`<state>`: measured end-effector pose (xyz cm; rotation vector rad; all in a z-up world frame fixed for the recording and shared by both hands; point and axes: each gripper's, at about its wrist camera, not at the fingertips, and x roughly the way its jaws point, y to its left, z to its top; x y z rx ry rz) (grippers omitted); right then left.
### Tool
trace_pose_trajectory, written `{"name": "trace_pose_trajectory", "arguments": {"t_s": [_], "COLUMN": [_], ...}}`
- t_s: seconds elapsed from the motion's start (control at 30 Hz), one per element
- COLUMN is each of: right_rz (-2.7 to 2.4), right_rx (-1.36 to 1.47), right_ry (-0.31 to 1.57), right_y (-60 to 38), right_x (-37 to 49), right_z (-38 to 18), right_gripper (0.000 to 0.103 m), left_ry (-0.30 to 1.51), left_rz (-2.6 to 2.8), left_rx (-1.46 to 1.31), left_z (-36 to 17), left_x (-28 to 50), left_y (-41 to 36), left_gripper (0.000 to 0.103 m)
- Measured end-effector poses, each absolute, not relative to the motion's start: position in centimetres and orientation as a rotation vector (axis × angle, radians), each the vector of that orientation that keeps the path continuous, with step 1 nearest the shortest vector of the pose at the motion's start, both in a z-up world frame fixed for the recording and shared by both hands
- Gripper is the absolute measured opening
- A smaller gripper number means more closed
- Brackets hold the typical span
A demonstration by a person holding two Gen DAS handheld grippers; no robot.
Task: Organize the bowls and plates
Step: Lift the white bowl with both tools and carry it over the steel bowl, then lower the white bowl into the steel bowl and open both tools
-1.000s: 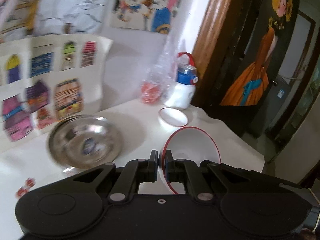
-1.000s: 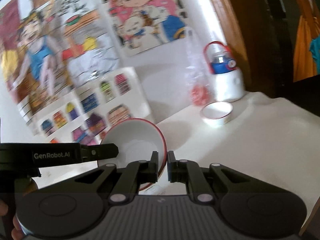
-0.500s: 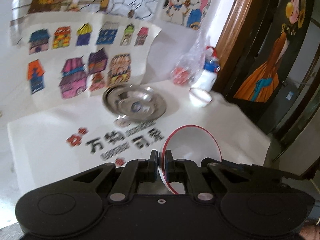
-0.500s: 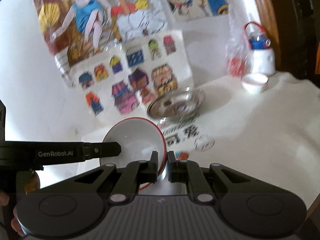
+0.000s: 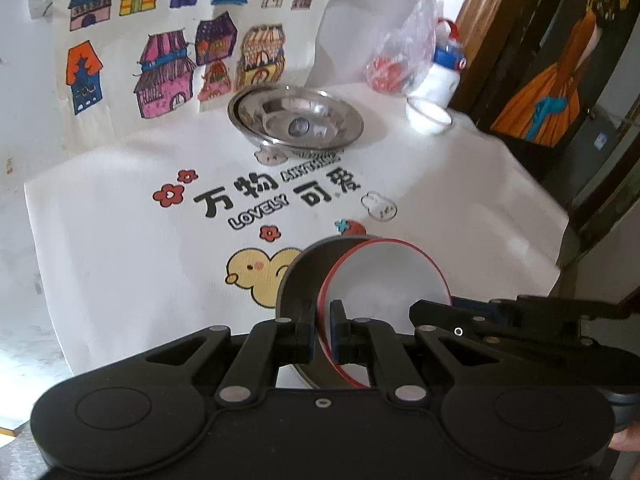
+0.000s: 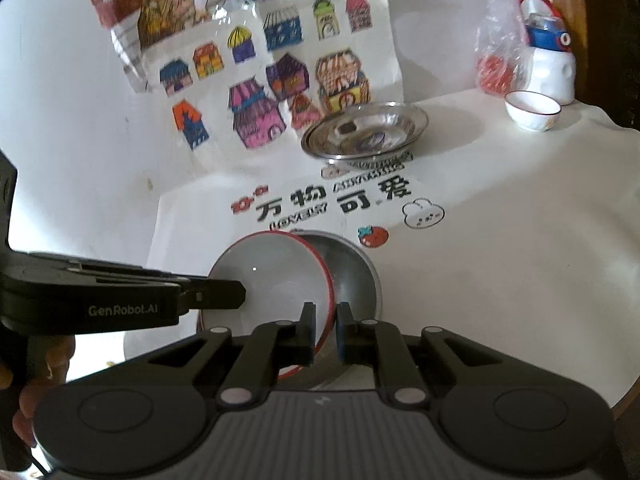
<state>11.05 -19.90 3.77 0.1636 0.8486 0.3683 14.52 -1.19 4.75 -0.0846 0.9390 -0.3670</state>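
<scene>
round red-rimmed white bowl (image 5: 394, 280), shiny steel dish (image 5: 296, 120)

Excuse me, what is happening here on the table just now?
A person holds a gripper in each hand, and both grip one white bowl with a red rim, tilted over a metal dish at the near edge of the printed tablecloth. The left gripper pinches its rim; the right gripper has the opposite rim between its fingers. Farther back stand a steel basin and a small white bowl.
</scene>
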Motion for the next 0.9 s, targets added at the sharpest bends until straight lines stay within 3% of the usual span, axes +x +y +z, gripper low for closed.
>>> {"name": "trace_pose_trajectory", "arguments": {"t_s": [0.9], "right_rz": [0.524], "right_rx": [0.003], "right_ry": [0.951], "right_y": [-19.2], "right_x": [13.3], "right_z": [4.0], "right_gripper": [0.025], "left_ry": [1.04], "left_rz": [-0.304], "left_rx": [-0.095], "left_z": [3.7], "left_x": [16.2], "left_y": [-1.7], "left_gripper": [0.007]}}
